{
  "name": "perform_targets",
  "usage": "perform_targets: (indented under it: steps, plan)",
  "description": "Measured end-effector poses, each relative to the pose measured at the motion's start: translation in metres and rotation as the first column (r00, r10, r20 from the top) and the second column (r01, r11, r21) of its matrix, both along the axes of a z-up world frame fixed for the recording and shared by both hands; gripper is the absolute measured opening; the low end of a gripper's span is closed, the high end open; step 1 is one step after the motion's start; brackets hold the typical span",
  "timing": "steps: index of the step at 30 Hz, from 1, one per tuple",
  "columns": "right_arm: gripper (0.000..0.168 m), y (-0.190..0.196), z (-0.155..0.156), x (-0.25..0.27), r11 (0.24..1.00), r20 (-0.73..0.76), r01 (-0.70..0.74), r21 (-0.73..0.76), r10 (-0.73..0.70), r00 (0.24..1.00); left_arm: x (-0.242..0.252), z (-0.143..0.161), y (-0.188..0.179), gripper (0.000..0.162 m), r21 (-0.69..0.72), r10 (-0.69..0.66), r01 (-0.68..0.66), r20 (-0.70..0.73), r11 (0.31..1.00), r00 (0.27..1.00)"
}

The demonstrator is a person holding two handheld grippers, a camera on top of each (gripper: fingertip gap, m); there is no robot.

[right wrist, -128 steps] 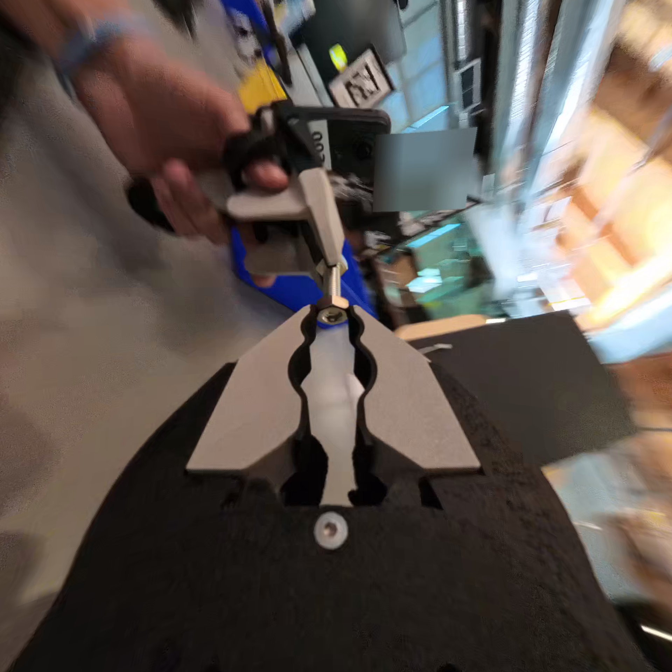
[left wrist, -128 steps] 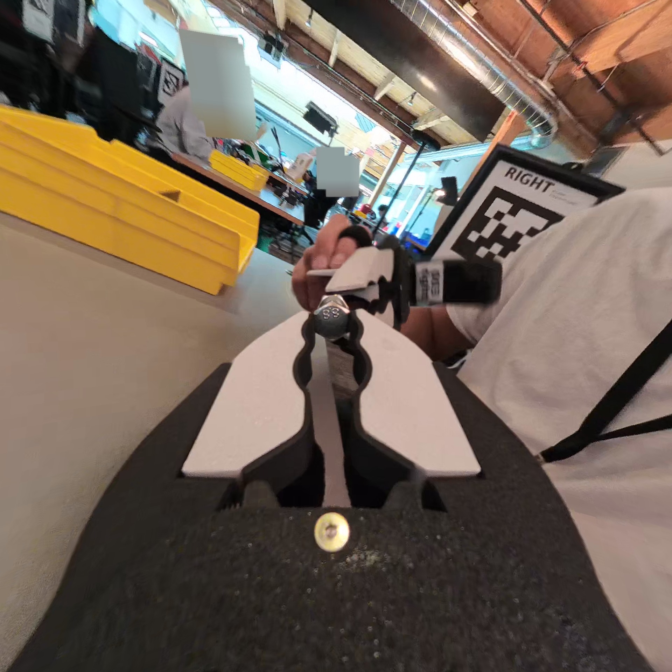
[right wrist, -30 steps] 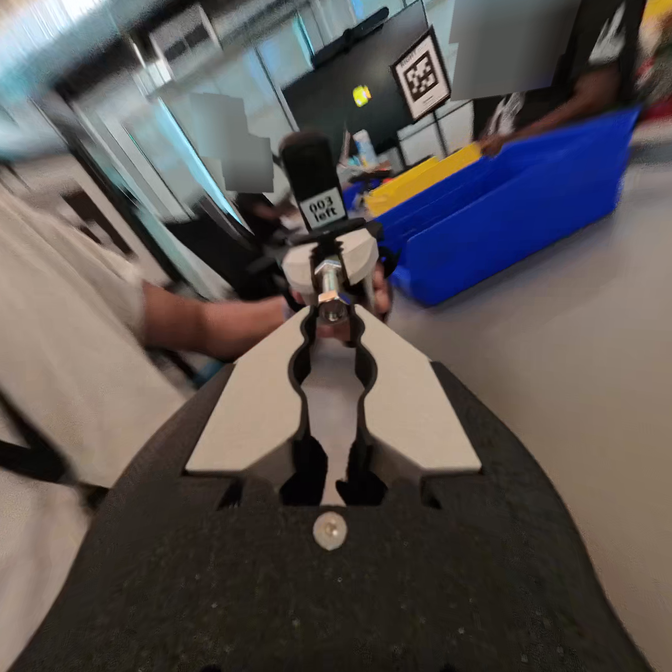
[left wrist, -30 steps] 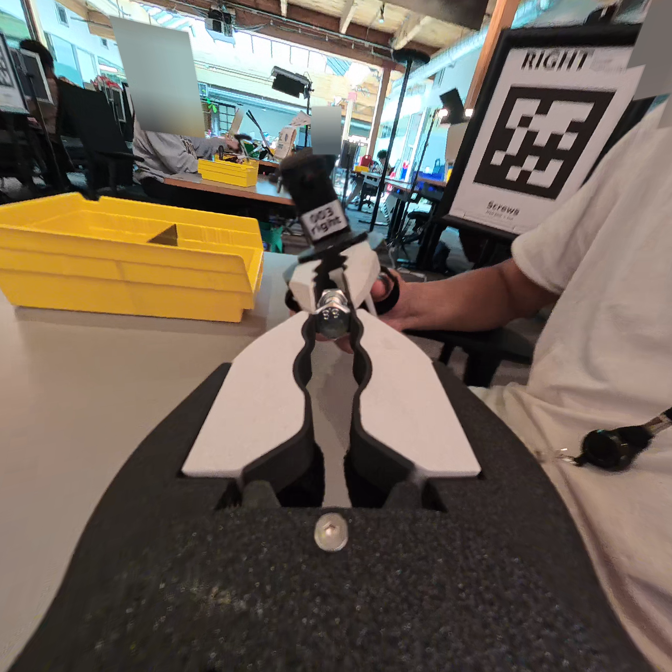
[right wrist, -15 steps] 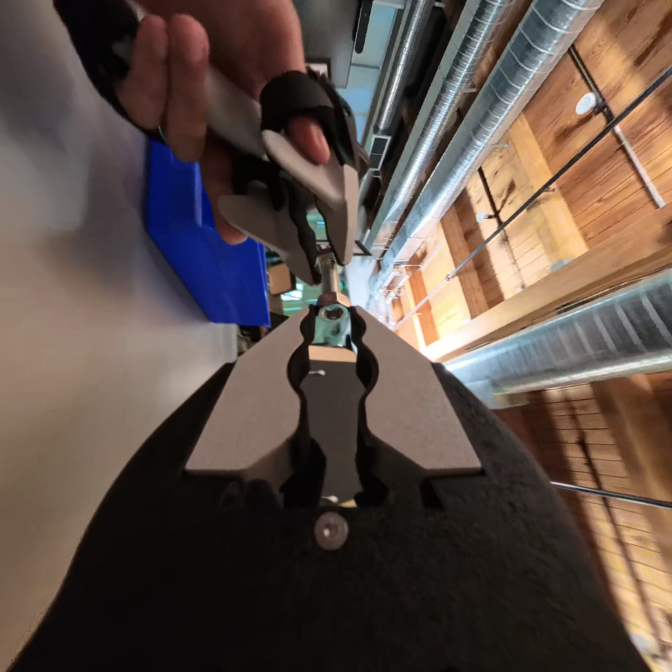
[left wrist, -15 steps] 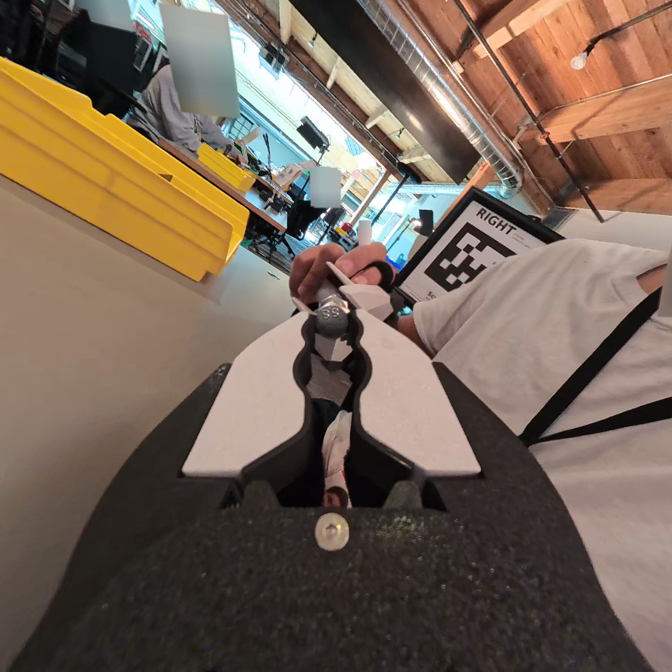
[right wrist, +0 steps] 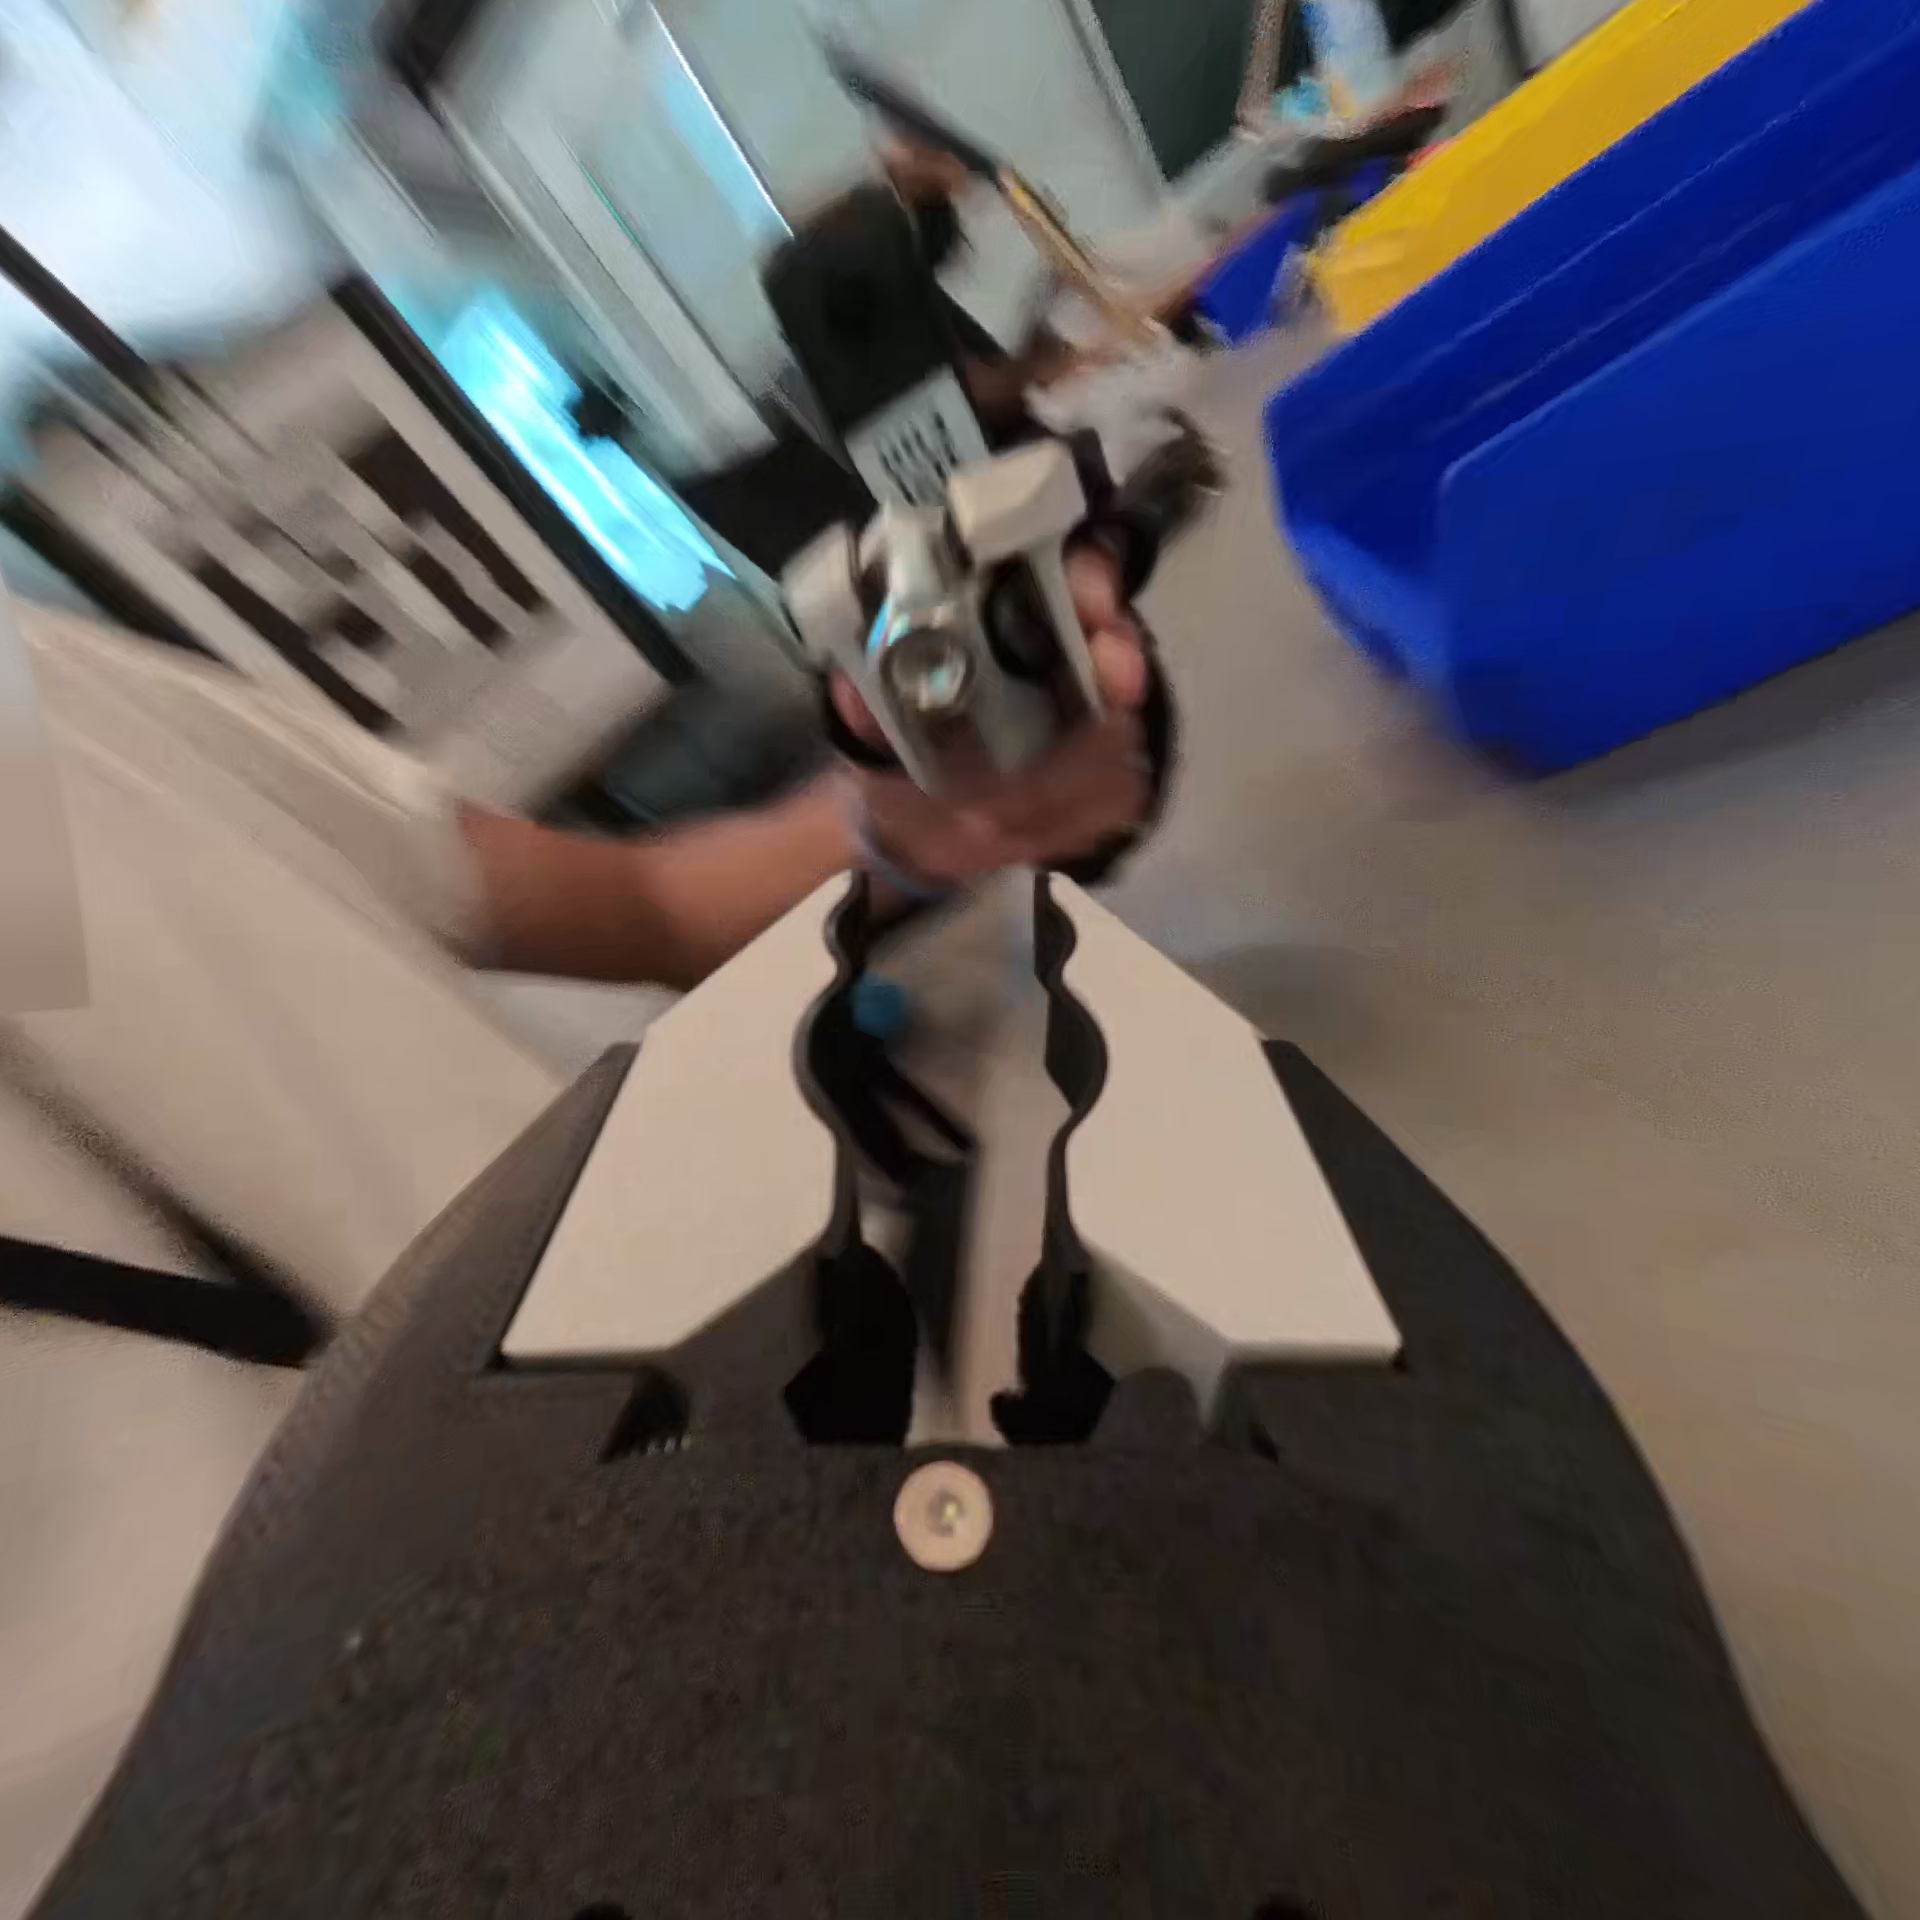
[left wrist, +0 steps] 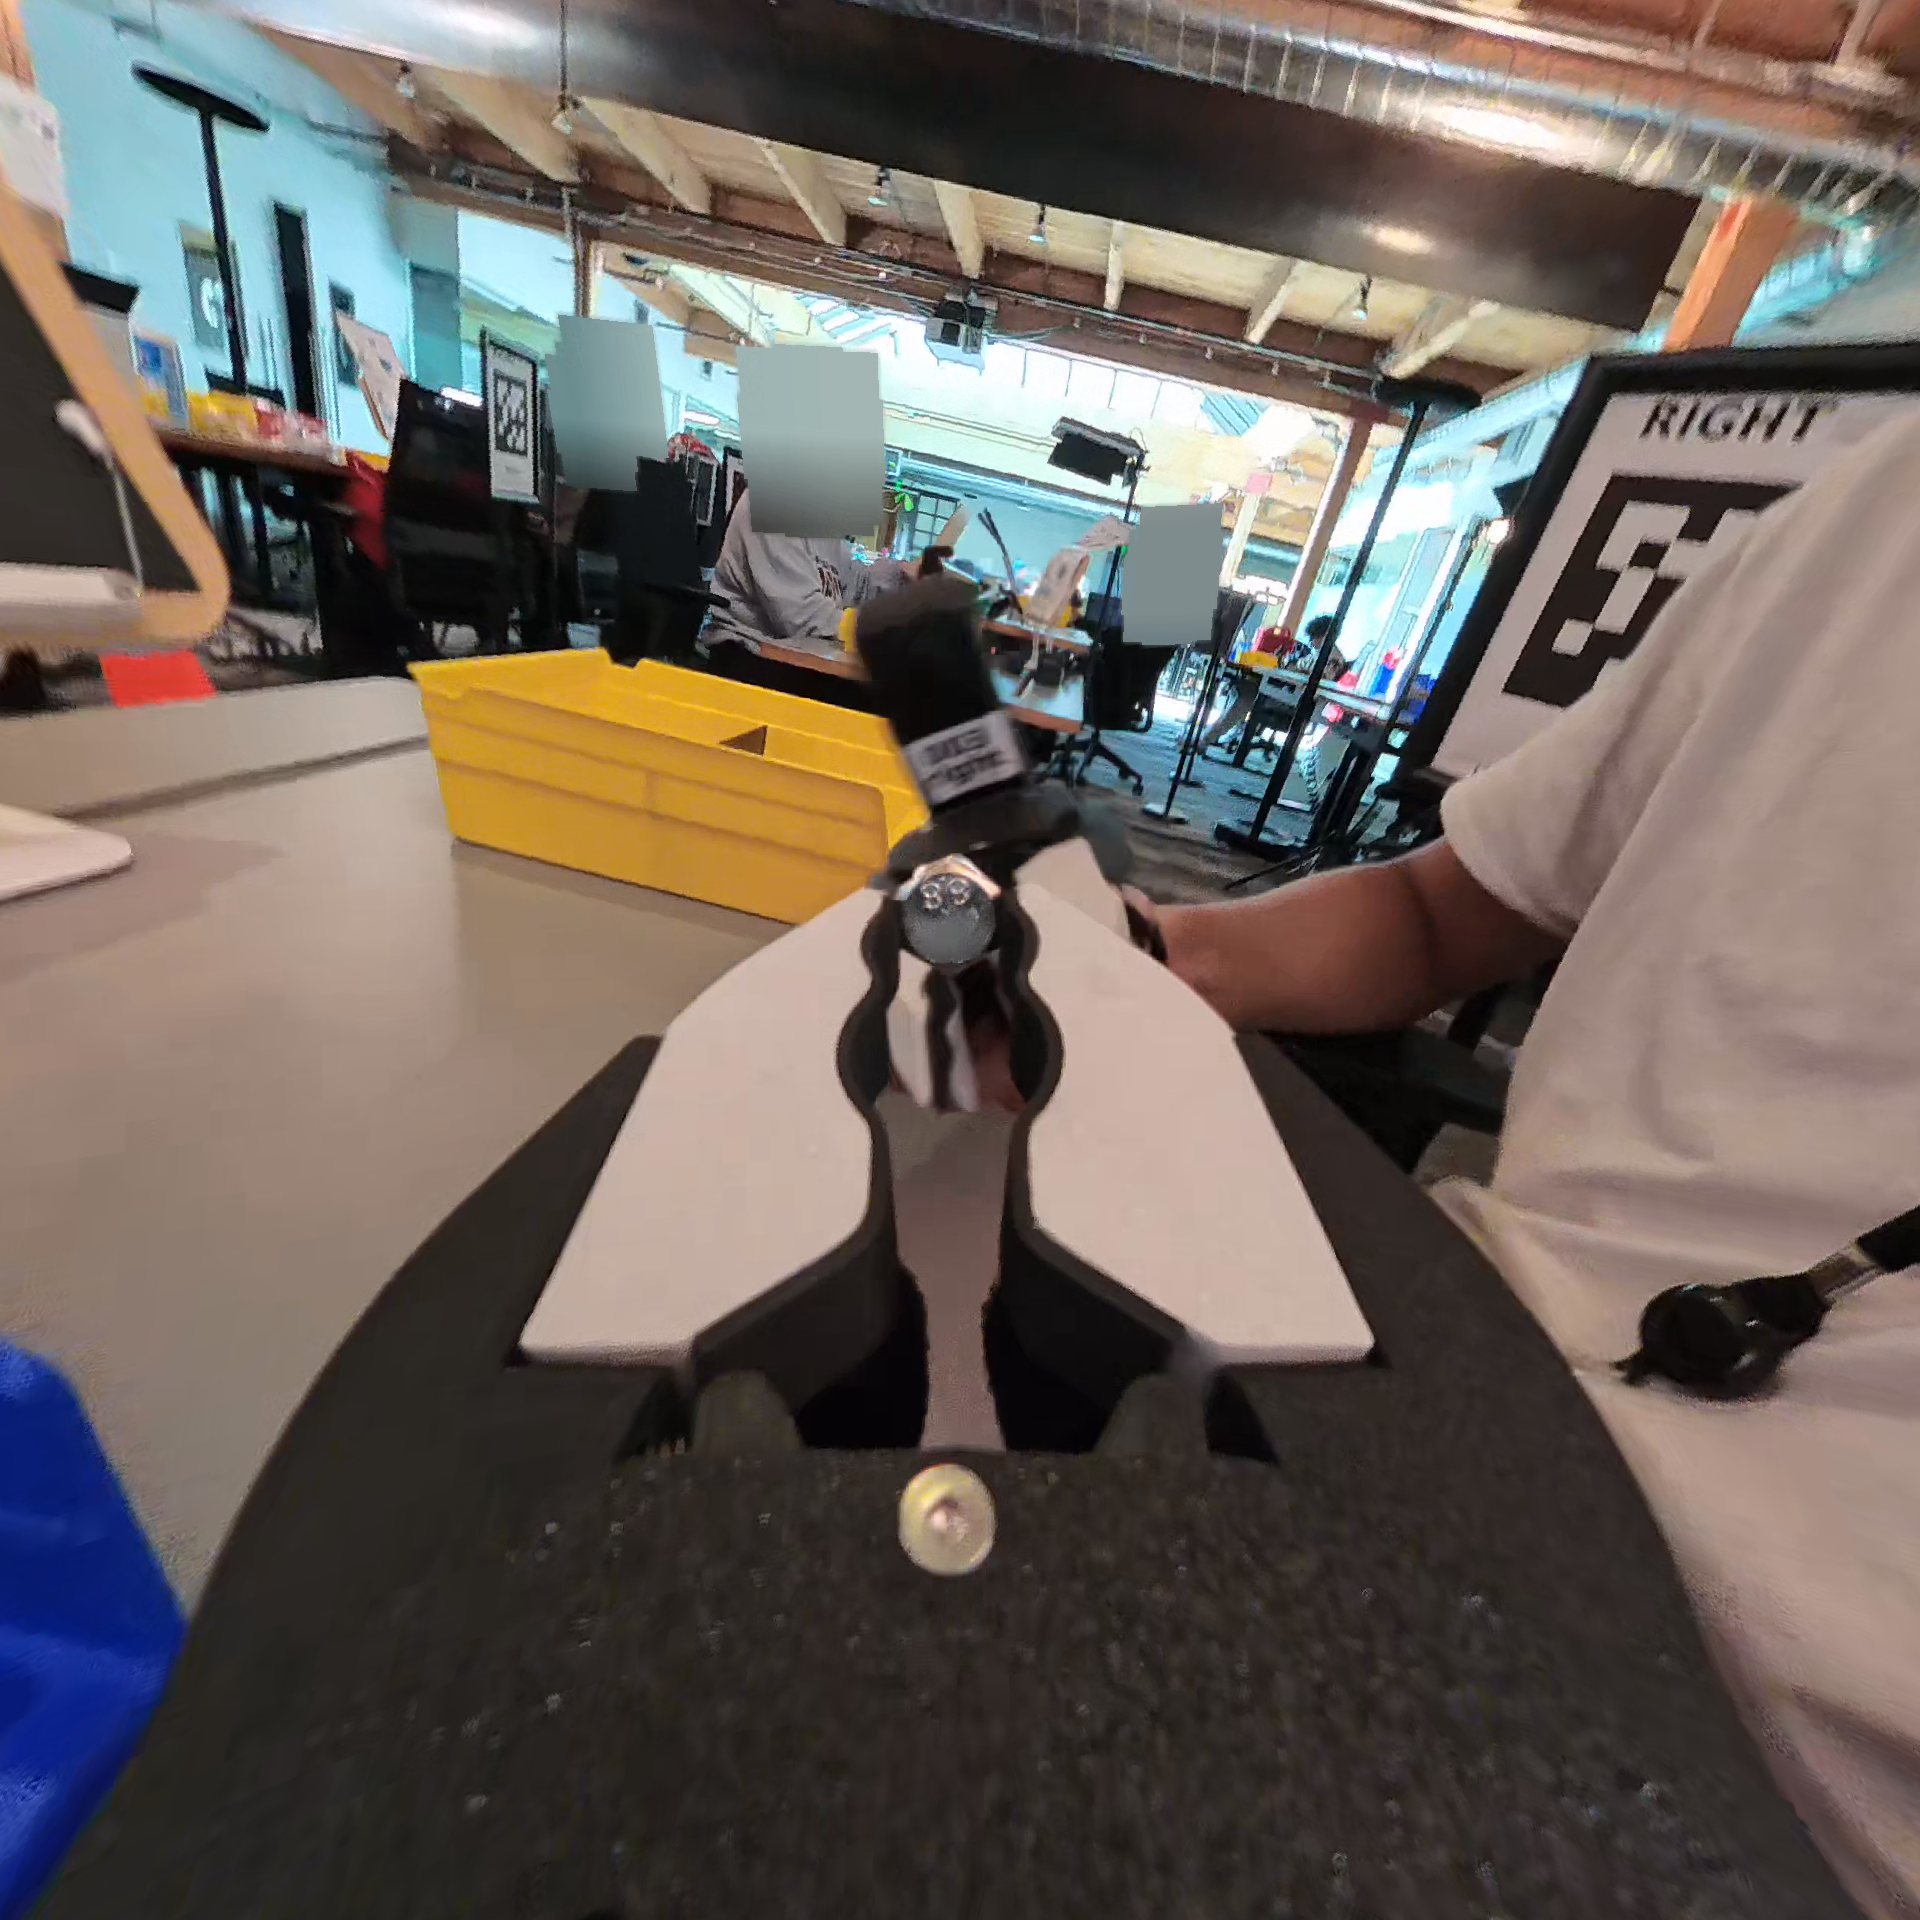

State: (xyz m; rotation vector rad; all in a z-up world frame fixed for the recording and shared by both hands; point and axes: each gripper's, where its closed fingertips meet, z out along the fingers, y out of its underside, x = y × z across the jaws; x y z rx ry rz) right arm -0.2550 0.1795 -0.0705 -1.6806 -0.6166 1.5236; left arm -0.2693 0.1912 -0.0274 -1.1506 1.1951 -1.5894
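My left gripper is shut on the hex head of a silver bolt and holds it above the grey table. The bolt's threaded end points away, toward my right gripper, which is blurred just behind it. In the right wrist view my right gripper is open and empty, a short way back from the bolt's tip. That view shows the left gripper with the bolt in a person's hand; a nut seems to sit on the thread, but blur hides detail.
A yellow bin stands at the far side of the table. A blue bin stands to the right in the right wrist view, and a blue corner shows at lower left. The person's white shirt fills the right side. A black-and-white marker board stands behind.
Both grippers have swung back from a tilted pose to level. My right gripper has opened and pulled back off the bolt's end. My left gripper still holds the bolt.
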Motion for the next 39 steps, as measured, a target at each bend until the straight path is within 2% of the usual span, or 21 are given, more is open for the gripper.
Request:
perform_targets:
  steps: [2,3,5,7,9,11,14,16,18,20,22,23,25,27,28,29,30,31,34,36,39]
  plan:
    - [0.030,-0.002,0.020,0.013,0.967,-0.315,-0.131,-0.216,0.058,0.947,0.007,0.000,-0.005,0.017,0.089,-0.001,0.001,0.000,0.996,1.000]
    - [0.032,-0.003,0.022,0.019,0.941,-0.400,-0.193,-0.278,0.069,0.914,0.011,-0.001,-0.009,0.017,0.126,-0.013,0.013,-0.003,0.992,1.000]
    - [0.036,-0.005,0.022,0.027,0.902,-0.484,-0.264,-0.343,0.071,0.872,0.020,-0.004,-0.014,0.017,0.169,-0.038,0.041,-0.021,0.985,0.999]
    - [0.036,-0.004,0.027,0.037,0.904,-0.534,-0.244,-0.352,0.021,0.846,0.030,-0.009,-0.018,0.017,0.188,-0.064,0.072,-0.048,0.979,0.997]
    - [0.032,-0.006,0.026,0.043,0.928,-0.499,-0.171,-0.330,-0.018,0.866,0.040,-0.011,-0.021,0.018,0.189,-0.096,0.106,-0.061,0.976,0.993]
    - [0.017,-0.007,0.023,0.051,0.953,-0.433,-0.056,-0.297,-0.082,0.898,0.049,-0.013,-0.023,0.017,0.171,-0.134,0.144,-0.072,0.975,0.988]
    - [0.016,-0.010,0.025,0.064,0.974,-0.346,0.107,-0.201,-0.173,0.922,0.061,-0.013,-0.026,0.017,0.132,-0.192,0.200,-0.075,0.971,0.979]
    - [0.016,-0.013,0.025,0.070,0.970,-0.245,0.232,-0.075,-0.244,0.939,0.068,-0.013,-0.028,0.018,0.063,-0.244,0.249,-0.080,0.966,0.967]
    - [0.016,-0.018,0.026,0.075,0.928,-0.082,0.343,0.149,-0.334,0.939,0.073,-0.013,-0.032,0.018,-0.027,-0.313,0.312,-0.085,0.950,0.946]
    - [0.016,-0.025,0.029,0.078,0.819,0.083,0.372,0.436,-0.449,0.890,0.076,-0.009,-0.038,0.018,-0.106,-0.385,0.377,-0.061,0.920,0.921]
    - [0.016,-0.029,0.028,0.079,0.686,0.224,0.314,0.657,-0.575,0.787,0.077,-0.008,-0.041,0.018,-0.188,-0.440,0.425,-0.048,0.885,0.897]
    - [0.016,-0.030,0.026,0.080,0.610,0.278,0.254,0.751,-0.641,0.715,0.078,-0.010,-0.042,0.017,-0.231,-0.465,0.443,-0.049,0.866,0.884]
    - [0.016,-0.030,0.022,0.082,0.425,0.334,0.060,0.903,-0.784,0.524,0.080,-0.013,-0.042,0.017,-0.308,-0.495,0.457,-0.057,0.835,0.867]
    - [0.016,-0.031,0.024,0.084,0.195,0.252,-0.202,0.960,-0.915,0.316,0.079,-0.014,-0.040,0.017,-0.371,-0.513,0.462,-0.046,0.806,0.857]
    - [0.016,-0.031,0.026,0.084,0.086,0.172,-0.348,0.933,-0.959,0.225,0.078,-0.013,-0.036,0.017,-0.408,-0.515,0.460,-0.030,0.788,0.856]
    - [0.015,-0.031,0.024,0.082,0.010,0.104,-0.488,0.873,-0.981,0.165,0.076,-0.012,-0.031,0.017,-0.441,-0.511,0.454,-0.013,0.774,0.859]
    - [0.016,-0.031,0.020,0.078,-0.032,0.061,-0.581,0.813,-0.988,0.140,0.073,-0.011,-0.025,0.017,-0.463,-0.499,0.443,0.003,0.767,0.867]
    - [0.016,-0.029,0.016,0.075,-0.044,0.052,-0.608,0.793,-0.989,0.140,0.071,-0.009,-0.019,0.017,-0.478,-0.479,0.428,0.016,0.767,0.877]
    - [0.016,-0.020,0.013,0.076,0.013,0.118,-0.521,0.854,-0.979,0.169,0.061,-0.008,-0.005,0.017,-0.461,-0.407,0.365,0.009,0.809,0.913]
    - [0.016,-0.012,0.020,0.082,0.080,0.163,-0.354,0.932,-0.964,0.212,0.055,-0.009,0.001,0.017,-0.405,-0.332,0.295,-0.024,0.866,0.943]
    - [0.017,-0.001,0.037,0.093,0.267,0.251,-0.007,0.964,-0.900,0.356,0.048,-0.019,0.016,0.018,-0.270,-0.138,0.102,-0.116,0.957,0.984]
